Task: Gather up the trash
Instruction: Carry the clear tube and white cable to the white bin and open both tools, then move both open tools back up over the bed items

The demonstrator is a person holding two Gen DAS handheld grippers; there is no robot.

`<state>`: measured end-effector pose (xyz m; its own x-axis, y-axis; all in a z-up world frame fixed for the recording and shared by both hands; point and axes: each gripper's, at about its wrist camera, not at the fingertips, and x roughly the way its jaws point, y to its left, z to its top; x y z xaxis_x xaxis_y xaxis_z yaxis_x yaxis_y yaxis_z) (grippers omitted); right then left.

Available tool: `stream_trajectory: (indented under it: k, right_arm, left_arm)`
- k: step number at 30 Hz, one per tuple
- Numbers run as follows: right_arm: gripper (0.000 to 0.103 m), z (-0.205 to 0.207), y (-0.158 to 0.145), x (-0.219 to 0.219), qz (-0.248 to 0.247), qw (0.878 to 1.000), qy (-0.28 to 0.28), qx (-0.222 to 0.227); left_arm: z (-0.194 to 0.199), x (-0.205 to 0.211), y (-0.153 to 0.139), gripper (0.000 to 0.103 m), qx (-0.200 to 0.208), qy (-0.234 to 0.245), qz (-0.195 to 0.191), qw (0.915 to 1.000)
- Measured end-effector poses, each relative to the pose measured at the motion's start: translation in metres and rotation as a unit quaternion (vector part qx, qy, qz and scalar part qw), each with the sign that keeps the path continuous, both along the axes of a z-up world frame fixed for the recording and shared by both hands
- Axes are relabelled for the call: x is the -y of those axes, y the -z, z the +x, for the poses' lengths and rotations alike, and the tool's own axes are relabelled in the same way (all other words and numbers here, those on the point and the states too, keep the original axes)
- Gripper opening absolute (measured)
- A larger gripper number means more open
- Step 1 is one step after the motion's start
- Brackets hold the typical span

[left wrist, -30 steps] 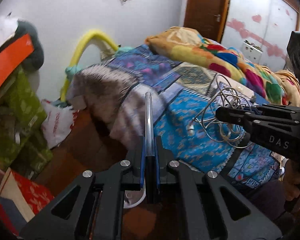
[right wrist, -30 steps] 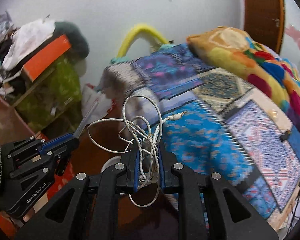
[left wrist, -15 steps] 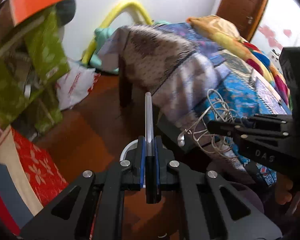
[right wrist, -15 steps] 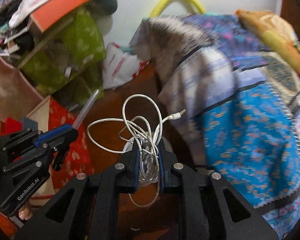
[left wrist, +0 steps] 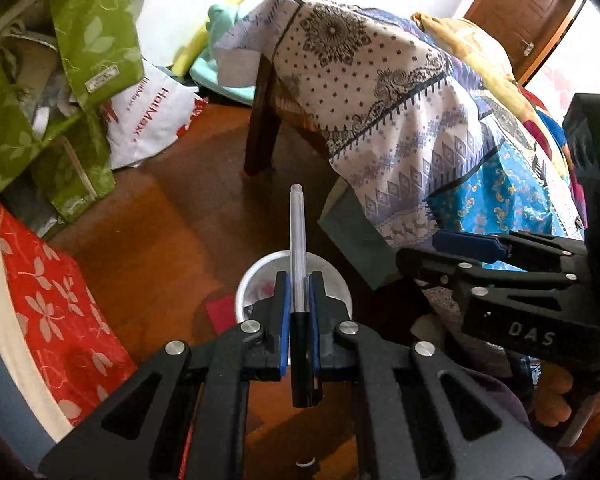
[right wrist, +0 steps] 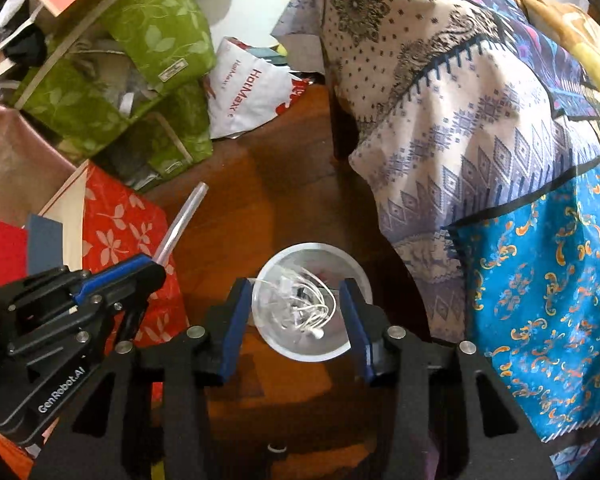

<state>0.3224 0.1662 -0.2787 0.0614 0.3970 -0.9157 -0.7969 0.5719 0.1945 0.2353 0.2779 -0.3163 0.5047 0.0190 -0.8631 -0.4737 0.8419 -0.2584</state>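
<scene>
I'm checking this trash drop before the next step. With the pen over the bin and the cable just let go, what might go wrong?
1. The pen juts well past the shut left claw, its tip beyond the bin rim; released now it may land on the floor.
2. The right claw has just been opening; the white cable lies bunched in the small bin, so a loop could spill over.

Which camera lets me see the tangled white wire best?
The right wrist view. It looks straight down between the open right claw at the tangled white earphone wire lying in the round white bin. In the left wrist view the clear pen and left claw cover the bin; no wire shows.
</scene>
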Motion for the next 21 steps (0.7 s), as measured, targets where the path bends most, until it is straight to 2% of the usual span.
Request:
stream_trajectory:
  k: [6,9,14,21]
  right_arm:
    - [0.042,0.01,-0.005,0.014,-0.002,1.0,0.013,0.008]
    - [0.042,0.012,-0.009,0.021,0.001,1.0,0.018,0.014]
    - [0.043,0.008,-0.016,0.032,0.0,1.0,0.015,0.024]
    - [0.043,0.002,-0.034,0.049,0.018,0.999,0.017,0.036]
  left_arm:
    - [0.026,0.01,0.009,0.009,-0.002,0.018,-0.008,0.9998]
    - [0.038,0.017,0.016,0.031,-0.031,0.023,0.003,0.9993]
    - [0.039,0.028,0.013,0.031,-0.04,0.035,0.019,0.9984]
    - [0.025,0.039,-0.016,0.032,-0.029,0.036,0.03,0.9985]
